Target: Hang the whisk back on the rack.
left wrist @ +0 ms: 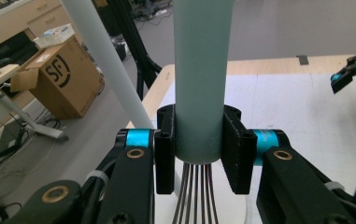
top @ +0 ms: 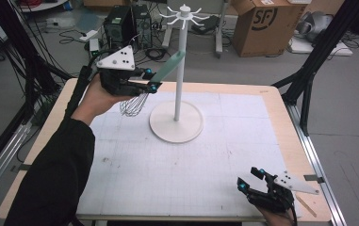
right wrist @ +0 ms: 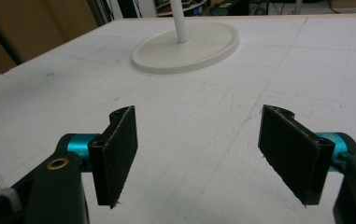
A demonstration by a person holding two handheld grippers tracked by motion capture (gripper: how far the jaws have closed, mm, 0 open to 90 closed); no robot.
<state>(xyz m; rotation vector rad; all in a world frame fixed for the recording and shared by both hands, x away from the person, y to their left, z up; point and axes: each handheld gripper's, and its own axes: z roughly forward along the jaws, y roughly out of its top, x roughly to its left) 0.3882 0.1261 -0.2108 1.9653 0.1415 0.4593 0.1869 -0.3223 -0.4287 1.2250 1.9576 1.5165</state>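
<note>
A whisk (top: 142, 94) with thin shiny metal wires and a smooth matt pale-green plastic handle, beside a matt white stand (top: 176, 123).

Whisk (top: 154, 84): pale green cylindrical handle, wire balloon head of thin metal loops. State: held off the desk, clamped at the lower end of the handle, just above the wires. Pose: tilted, handle pointing toward 1 o'clock, wire head hanging toward 7 o'clock. Location: upper left of the desk, handle tip at the white stand's pole.
</note>
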